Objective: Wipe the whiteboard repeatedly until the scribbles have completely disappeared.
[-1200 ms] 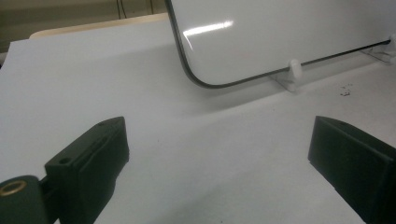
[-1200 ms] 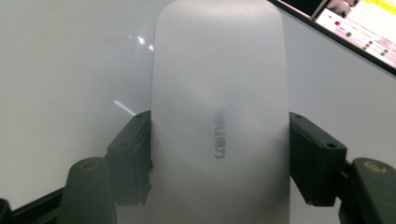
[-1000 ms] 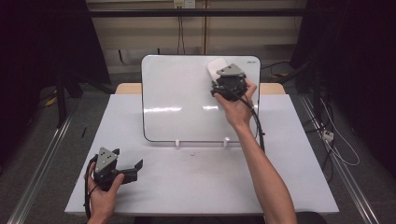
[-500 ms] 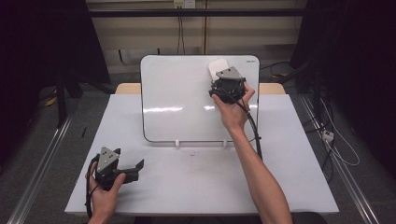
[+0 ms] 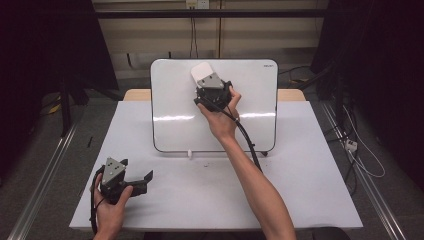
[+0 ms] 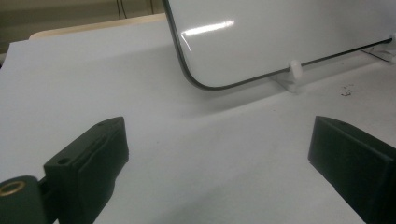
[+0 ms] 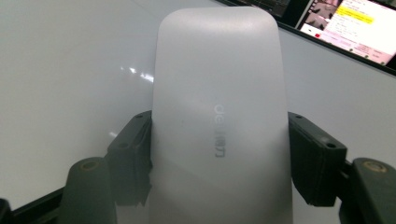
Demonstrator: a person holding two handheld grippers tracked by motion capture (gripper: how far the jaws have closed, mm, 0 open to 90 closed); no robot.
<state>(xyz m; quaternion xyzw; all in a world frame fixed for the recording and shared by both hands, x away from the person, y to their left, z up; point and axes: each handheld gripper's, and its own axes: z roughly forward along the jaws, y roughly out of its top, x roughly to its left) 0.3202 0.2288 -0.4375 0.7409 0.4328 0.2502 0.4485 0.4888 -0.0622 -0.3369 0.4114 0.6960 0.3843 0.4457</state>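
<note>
Nearest, at approx. 7 o'clock on the white table (image 5: 300, 190), the left gripper (image 5: 146, 179) is held low in the left hand (image 5: 111, 205), its jaws spread wide w/ nothing between them. Seen in the left gripper view, the two black pads (image 6: 95, 156) are well apart over bare tabletop, and the whiteboard's rounded corner is seen beyond them, w/ a small white foot (image 6: 294, 70) under the board's lower edge.

Farther off, toward 12 o'clock, the whiteboard (image 5: 175, 100) is stood tilted at the table's far side, a strip of light reflected across its middle. A person's right forearm (image 5: 255, 185) is stretched from approx. 5 o'clock up over the board's face, a black cable trailed alongside it.

At the board's upper middle, approx. 12 o'clock, the right gripper (image 5: 207, 86) is held in the right hand (image 5: 222, 112) w/ a white eraser (image 5: 202, 73) pinched between its jaws. Seen in the right gripper view, the eraser (image 7: 219, 116) is clamped on both long sides by the pads (image 7: 135, 158), its rounded end pointed away from the camera, grey lettering shown on its back; the eraser is held against or just off the board's surface, which of the two can't be told. A lit screen (image 7: 355, 25) is glimpsed past the board's top edge.
</note>
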